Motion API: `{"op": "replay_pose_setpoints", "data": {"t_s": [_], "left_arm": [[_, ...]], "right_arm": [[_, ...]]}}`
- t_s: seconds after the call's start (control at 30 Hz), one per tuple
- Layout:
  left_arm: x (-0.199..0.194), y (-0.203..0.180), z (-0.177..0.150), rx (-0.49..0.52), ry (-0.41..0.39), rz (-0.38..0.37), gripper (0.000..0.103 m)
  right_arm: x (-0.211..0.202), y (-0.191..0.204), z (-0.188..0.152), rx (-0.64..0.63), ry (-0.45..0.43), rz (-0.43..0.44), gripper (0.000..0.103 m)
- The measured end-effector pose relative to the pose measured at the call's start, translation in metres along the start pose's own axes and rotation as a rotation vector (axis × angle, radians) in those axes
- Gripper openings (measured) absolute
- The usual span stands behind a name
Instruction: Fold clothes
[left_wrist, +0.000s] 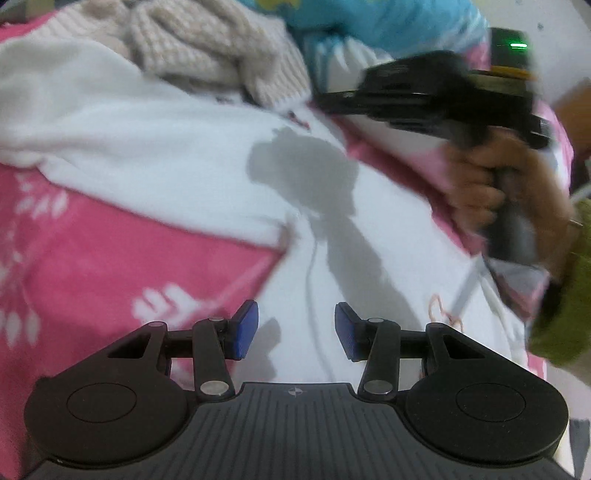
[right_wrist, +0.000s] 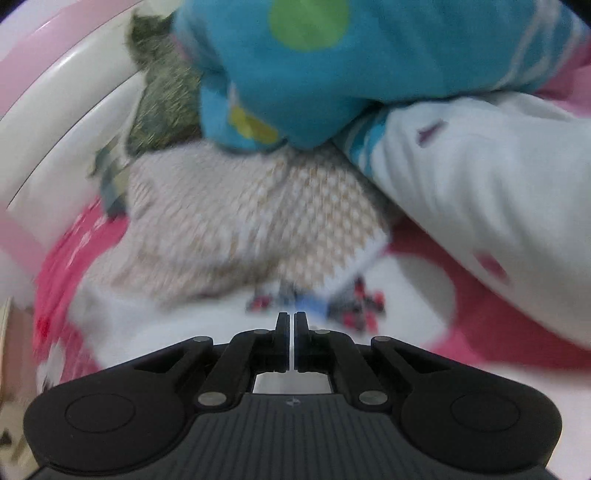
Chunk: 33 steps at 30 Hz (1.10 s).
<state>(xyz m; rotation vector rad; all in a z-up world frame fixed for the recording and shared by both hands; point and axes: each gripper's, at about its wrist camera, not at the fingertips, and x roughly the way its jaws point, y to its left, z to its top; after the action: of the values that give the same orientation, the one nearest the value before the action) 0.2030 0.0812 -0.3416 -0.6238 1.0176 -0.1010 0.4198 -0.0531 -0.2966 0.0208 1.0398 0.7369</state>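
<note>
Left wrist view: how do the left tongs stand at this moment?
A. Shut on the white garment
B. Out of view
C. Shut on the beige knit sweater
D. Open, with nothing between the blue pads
D: the left tongs show a wide gap between the blue pads, with only the white garment lying below and nothing pinched between them.
</note>
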Motion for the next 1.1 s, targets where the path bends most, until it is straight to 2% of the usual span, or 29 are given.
{"op": "replay_pose_setpoints", "data": {"t_s": [0.13,0.27,0.4,0.47,0.6,0.73,0.8,0.87,0.97,1.07,1.1], "left_arm": [[0.008,-0.010,-0.011,0.045,0.053,-0.005,0.046],[0.013,-0.016,-0.021,0.087,0.094,0.011,0.046],[0.008,-0.026,-0.025,0.142,0.086,0.048,0.046],[0.005,-0.032,-0.029,0.160,0.077,0.065,0.046],[0.004,-0.056,-0.036,0.196,0.069,0.097,0.046],[0.015,-0.100,-0.046,0.251,0.070,0.094,0.046],[0.022,-0.126,-0.053,0.275,0.072,0.073,0.046],[0.031,-0.156,-0.062,0.299,0.071,0.042,0.046],[0.051,-0.199,-0.077,0.327,0.075,-0.001,0.046],[0.074,-0.238,-0.095,0.372,0.087,-0.024,0.046],[0.081,-0.250,-0.101,0.393,0.089,-0.025,0.046]], "right_arm": [[-0.015,0.001,-0.034,0.004,0.119,0.040,0.000],[0.012,-0.010,-0.059,0.148,0.136,0.062,0.000],[0.038,-0.021,-0.084,0.291,0.151,0.084,0.000],[0.015,-0.026,-0.092,0.348,0.051,0.113,0.001],[-0.044,-0.058,-0.130,0.468,-0.045,0.095,0.006],[-0.113,-0.118,-0.176,0.591,-0.058,0.012,0.013],[-0.162,-0.155,-0.199,0.654,-0.049,-0.069,0.015],[-0.214,-0.182,-0.218,0.658,-0.053,-0.159,0.018],[-0.301,-0.227,-0.247,0.646,-0.070,-0.363,0.030],[-0.351,-0.261,-0.268,0.649,-0.057,-0.484,0.030],[-0.359,-0.270,-0.272,0.641,-0.043,-0.492,0.030]]}}
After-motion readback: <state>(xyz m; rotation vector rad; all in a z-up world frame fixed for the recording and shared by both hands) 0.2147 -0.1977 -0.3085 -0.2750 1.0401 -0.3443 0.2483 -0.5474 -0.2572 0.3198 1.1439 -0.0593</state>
